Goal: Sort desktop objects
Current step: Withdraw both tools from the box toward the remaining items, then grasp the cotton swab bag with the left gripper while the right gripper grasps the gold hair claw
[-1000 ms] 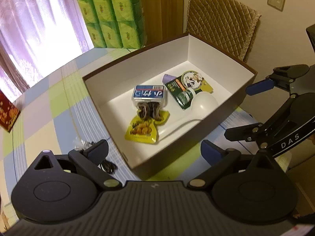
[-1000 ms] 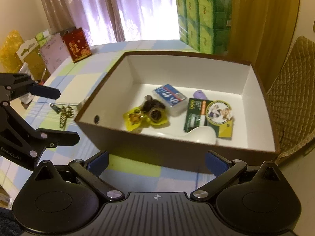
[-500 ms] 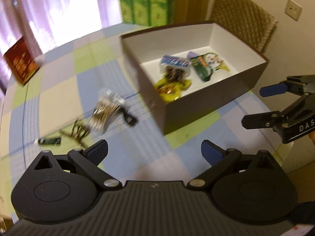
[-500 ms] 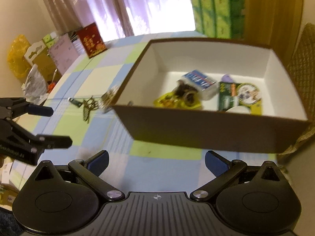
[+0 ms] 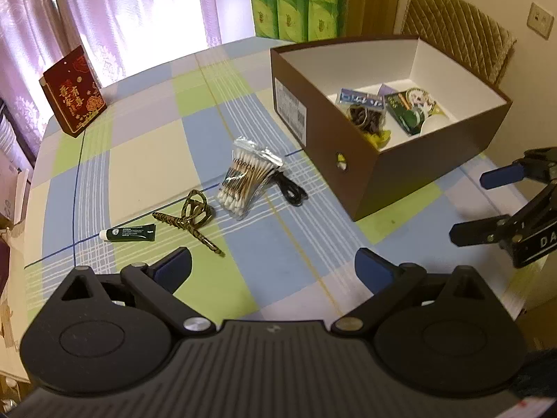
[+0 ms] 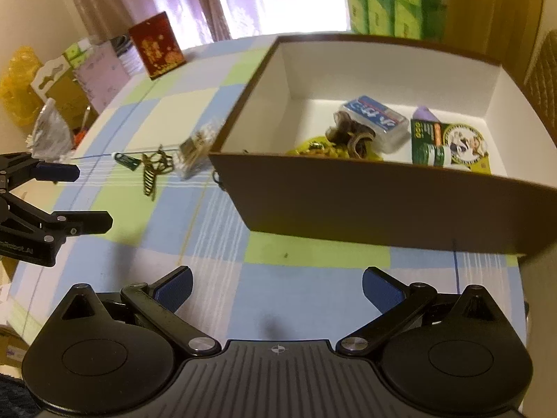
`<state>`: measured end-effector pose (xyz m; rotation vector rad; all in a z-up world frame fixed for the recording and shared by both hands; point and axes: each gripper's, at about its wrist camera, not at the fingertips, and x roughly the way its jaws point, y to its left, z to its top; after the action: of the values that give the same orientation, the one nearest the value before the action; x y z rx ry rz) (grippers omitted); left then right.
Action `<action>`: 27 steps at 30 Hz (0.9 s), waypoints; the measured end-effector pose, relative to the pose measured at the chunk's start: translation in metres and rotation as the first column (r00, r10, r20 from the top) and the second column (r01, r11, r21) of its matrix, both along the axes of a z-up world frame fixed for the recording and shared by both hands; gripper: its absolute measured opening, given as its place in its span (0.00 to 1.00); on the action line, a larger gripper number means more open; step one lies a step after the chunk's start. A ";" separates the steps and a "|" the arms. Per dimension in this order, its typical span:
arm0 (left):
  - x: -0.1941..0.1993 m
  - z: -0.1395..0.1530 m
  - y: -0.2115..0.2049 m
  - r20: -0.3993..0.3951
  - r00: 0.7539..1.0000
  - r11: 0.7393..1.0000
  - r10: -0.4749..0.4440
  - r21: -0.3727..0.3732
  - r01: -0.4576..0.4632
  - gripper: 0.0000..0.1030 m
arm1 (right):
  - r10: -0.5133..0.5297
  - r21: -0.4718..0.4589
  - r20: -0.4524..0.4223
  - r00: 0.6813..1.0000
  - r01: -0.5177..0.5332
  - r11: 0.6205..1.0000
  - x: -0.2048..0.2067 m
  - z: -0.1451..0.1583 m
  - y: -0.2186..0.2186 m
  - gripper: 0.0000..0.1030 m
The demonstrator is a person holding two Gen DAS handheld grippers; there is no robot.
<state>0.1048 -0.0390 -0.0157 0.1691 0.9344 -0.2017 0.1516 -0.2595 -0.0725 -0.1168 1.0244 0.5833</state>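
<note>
A brown box (image 5: 410,177) with a white inside holds several small packets. It also shows in the right wrist view (image 6: 383,198). Left of it on the checked cloth lie a bag of cotton swabs (image 5: 245,181), a black cable (image 5: 290,188), a striped cord (image 5: 193,217) and a green tube (image 5: 128,234). My left gripper (image 5: 273,270) is open and empty, low over the cloth in front of these. My right gripper (image 6: 276,287) is open and empty, in front of the box; it also shows in the left wrist view (image 5: 487,205).
A red gift box (image 5: 73,92) stands at the table's far left. Green tissue packs (image 5: 296,0) stand behind the brown box. A quilted chair back (image 5: 456,31) is at the far right. Bags and cartons (image 6: 52,97) crowd the floor left of the table.
My left gripper has swung left and back from over the box, so the loose items on the cloth have come into view. My right gripper has drawn back and lower in front of the box.
</note>
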 end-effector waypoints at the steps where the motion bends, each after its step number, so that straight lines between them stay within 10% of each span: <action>1: 0.002 -0.004 0.001 0.000 1.000 1.000 -0.014 0.005 0.014 0.92 | -0.008 -0.003 -0.004 1.000 0.008 1.000 0.002 -0.002 -0.001 0.98; 27: 0.157 -0.079 0.012 -0.150 0.901 0.895 -0.407 0.131 0.426 0.65 | -0.296 -0.105 -0.088 0.951 0.287 0.952 0.039 -0.031 -0.036 0.98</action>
<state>0.2620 -0.0272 -0.0943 0.5153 1.0262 -0.5405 0.1909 -0.2952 -0.1039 -0.0137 1.1437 0.2747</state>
